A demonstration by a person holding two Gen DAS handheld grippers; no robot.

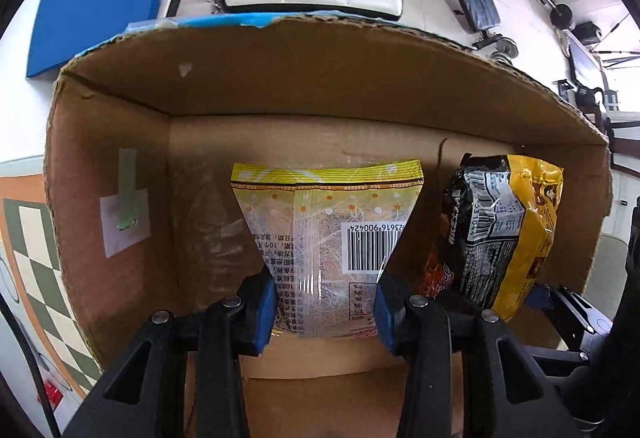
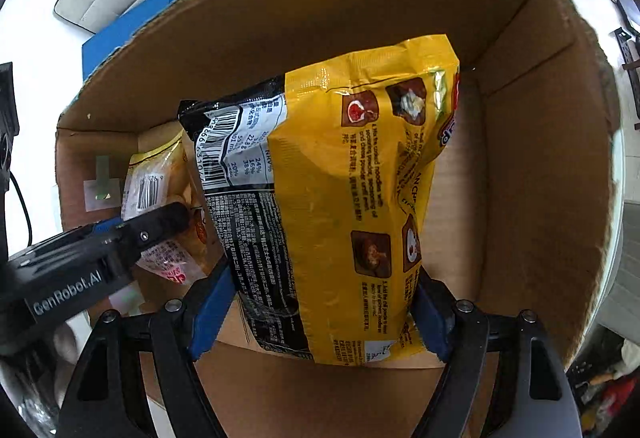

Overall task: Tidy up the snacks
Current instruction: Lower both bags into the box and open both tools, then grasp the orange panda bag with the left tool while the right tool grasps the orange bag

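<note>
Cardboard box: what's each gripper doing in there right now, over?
Left gripper shut on clear yellow-topped snack packet. Right gripper clamps yellow-and-black noodle packet. Both inside brown cardboard box. Nothing blocking.

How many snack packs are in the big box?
2. A clear pack with a yellow top is clamped in the left gripper over the cardboard box floor. A yellow and black pack beside it is clamped in the right gripper. None seem hidden.
</note>
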